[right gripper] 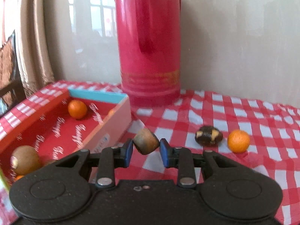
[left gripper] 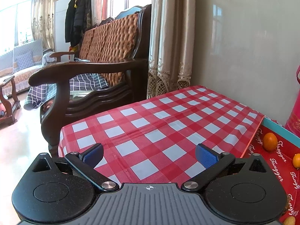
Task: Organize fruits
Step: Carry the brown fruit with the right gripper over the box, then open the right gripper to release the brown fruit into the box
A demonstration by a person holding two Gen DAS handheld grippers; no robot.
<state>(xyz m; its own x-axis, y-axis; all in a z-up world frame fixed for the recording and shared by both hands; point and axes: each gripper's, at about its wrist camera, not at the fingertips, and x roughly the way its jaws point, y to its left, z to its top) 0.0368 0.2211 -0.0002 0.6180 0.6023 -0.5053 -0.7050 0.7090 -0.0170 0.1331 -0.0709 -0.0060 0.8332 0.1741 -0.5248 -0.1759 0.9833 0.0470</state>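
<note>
Fruit, a small brown piece (right gripper: 145, 140), is pinched between the right gripper (right gripper: 146, 149) pads just beside the red box (right gripper: 112, 123); carriage over its wall is judged next. Left gripper (left gripper: 149, 154) is held wide, empty.

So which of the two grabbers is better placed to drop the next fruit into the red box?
The right gripper. It is already shut on a brown fruit, lifted beside the box. The left gripper is open and empty over bare tablecloth.
</note>
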